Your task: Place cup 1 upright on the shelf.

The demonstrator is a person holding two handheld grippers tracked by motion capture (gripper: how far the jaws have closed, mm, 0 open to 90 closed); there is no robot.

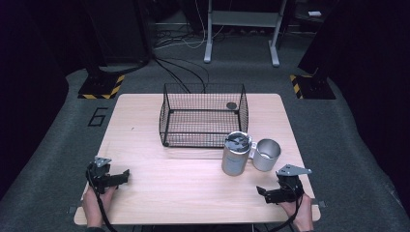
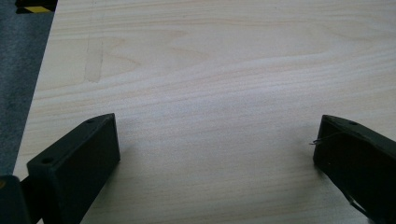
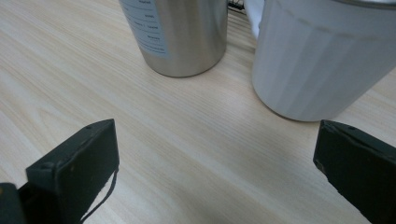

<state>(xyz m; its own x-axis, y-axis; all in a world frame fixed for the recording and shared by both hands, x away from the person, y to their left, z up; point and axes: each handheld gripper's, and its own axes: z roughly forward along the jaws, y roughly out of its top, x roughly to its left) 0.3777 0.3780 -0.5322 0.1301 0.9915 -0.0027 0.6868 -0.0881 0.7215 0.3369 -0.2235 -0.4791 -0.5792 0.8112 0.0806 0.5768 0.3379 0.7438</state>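
**Operator:** I have the right gripper [image 1: 263, 192] low over the near right corner of the table [image 1: 193, 193], jaws spread wide with nothing between them. Just ahead of it stand the steel tumbler [image 1: 236, 154] and the white mug [image 1: 266, 154].

**Observer:** How do those two sit?

**Operator:** Both upright, long axes vertical, mouths facing up. From the high view the tumbler is the taller one, with a dark lid on top, and its base is near the front edge of the wire basket [image 1: 203, 116]. The mug is just beside it on the right. I cannot tell whether they touch. In the right gripper view the tumbler [image 3: 180, 35] shows a printed label turned toward my jaws, and the mug [image 3: 317, 60] shows a ribbed white wall.

**Observer:** And the mug's handle?

**Operator:** I see a bit of white between the two vessels, but I cannot say for sure it is the handle.

**Observer:** Your left side?

**Operator:** The left gripper [image 1: 123, 175] sits at the near left corner, well apart from the vessels, jaws also wide apart over bare wood in its own view. The basket stands open-topped at the far middle of the table.
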